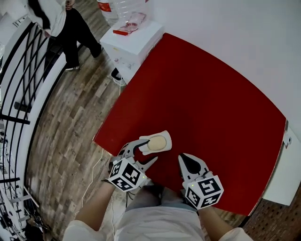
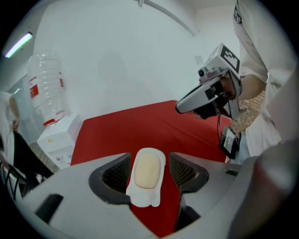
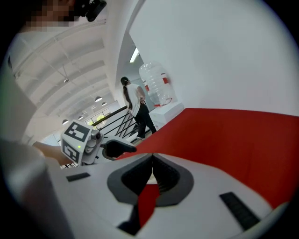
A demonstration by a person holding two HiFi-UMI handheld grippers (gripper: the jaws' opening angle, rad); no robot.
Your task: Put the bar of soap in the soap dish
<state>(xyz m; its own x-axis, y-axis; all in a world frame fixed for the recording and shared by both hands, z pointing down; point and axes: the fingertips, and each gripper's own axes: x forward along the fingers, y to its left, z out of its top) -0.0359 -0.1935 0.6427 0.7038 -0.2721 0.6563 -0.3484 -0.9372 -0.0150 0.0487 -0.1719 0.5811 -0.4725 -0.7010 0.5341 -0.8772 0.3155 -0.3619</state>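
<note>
Red tabletop (image 1: 202,94) by a white wall, plank floor (image 1: 75,117) and black railing (image 1: 23,70) beside it, bar of soap (image 1: 157,141) lying in the soap dish (image 2: 142,198) between the left gripper's (image 1: 148,150) parted jaws, right gripper (image 3: 152,161) pinched together, empty, water bottle (image 1: 120,7) cut off at the top.

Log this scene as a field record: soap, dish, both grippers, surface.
soap: beige oval bar of soap, lying in the dish
dish: white plastic soap dish, on the red tabletop
left gripper: fingers apart, one on either side of the dish
right gripper: fingers together, nothing held
task state: soap already in dish
</note>
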